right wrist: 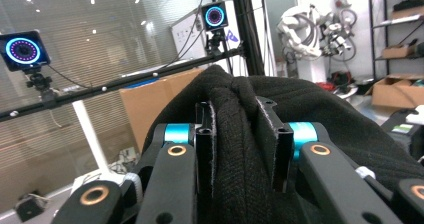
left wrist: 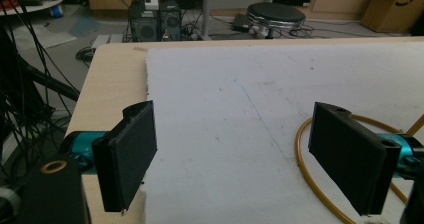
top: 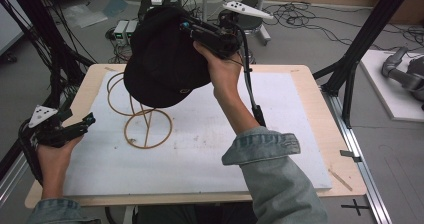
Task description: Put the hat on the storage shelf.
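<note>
High view has my right tongs point(top: 186, 28) clamped on a black cap point(top: 162, 59), which I hold up in the air above the far side of the wire stand point(top: 142, 115). The cap hangs over the stand's upper loops and hides part of them; whether it touches the wire I cannot tell. In the right gripper view the two black jaws pinch a fold of the cap's knitted-looking fabric point(right wrist: 240, 134) between them, closed tight on it, with the rest of the cap bulging behind.

The stand is a thin yellowish wire thing (a round base ring and bigger loops rising from it) and it sits on the white mat point(top: 210, 149) that covers most of the wooden tabletop point(top: 320, 104).

My left tongs point(top: 85, 121) rest low, to the near left of the stand, at the mat's left edge. In the left gripper view the jaws stand wide apart with nothing between them but bare mat point(left wrist: 240, 109), and the stand's base ring point(left wrist: 305, 174) curves just behind the right-hand jaw.
</note>
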Demonstrator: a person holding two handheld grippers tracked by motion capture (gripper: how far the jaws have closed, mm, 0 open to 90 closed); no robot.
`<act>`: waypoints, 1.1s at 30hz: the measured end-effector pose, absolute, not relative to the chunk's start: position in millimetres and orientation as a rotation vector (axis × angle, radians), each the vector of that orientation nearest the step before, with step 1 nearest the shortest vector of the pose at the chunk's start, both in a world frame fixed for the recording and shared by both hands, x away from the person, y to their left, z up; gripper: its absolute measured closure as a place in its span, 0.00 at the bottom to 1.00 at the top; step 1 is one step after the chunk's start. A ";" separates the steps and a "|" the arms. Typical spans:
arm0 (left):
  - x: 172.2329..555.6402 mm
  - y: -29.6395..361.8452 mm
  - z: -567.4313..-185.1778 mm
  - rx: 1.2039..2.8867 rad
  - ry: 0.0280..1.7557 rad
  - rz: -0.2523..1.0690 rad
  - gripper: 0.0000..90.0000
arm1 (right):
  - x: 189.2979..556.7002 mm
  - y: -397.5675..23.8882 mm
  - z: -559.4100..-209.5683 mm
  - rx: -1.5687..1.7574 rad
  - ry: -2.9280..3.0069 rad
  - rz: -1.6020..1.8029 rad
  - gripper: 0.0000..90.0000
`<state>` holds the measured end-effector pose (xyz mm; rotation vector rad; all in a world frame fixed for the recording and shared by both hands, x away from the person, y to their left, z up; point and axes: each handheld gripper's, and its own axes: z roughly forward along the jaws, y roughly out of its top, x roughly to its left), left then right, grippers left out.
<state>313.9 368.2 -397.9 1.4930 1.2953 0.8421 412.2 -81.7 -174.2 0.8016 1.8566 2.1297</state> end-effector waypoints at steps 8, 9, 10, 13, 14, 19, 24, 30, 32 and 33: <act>313.9 368.5 -398.1 1.495 1.297 0.841 0.22 | 416.4 -61.9 -183.8 0.807 1.922 2.130 0.82; 313.8 368.8 -398.1 1.496 1.297 0.841 0.22 | 417.9 -55.7 -187.3 0.817 1.940 2.128 0.82; 313.7 369.0 -398.2 1.496 1.298 0.842 0.22 | 417.9 -55.7 -187.3 0.817 1.940 2.128 0.82; 313.3 369.9 -398.4 1.496 1.299 0.843 0.22 | 420.0 -47.4 -193.3 0.826 1.971 2.133 0.81; 313.2 370.4 -398.4 1.495 1.301 0.846 0.22 | 420.4 -44.5 -195.3 0.829 1.977 2.134 0.81; 312.3 371.6 -398.2 1.490 1.303 0.846 0.22 | 421.9 -29.8 -203.3 0.829 2.026 2.112 0.81; 312.3 371.8 -398.3 1.490 1.303 0.846 0.22 | 423.9 -17.3 -210.7 0.831 2.059 2.098 0.81; 312.1 371.9 -398.1 1.498 1.304 0.853 0.22 | 424.8 -1.7 -218.9 0.825 2.104 2.058 0.80; 312.0 371.9 -397.8 1.500 1.303 0.860 0.22 | 425.2 0.0 -220.2 0.825 2.112 2.052 0.80; 312.0 371.7 -397.9 1.499 1.303 0.859 0.22 | 426.3 3.5 -222.8 0.828 2.119 2.047 0.80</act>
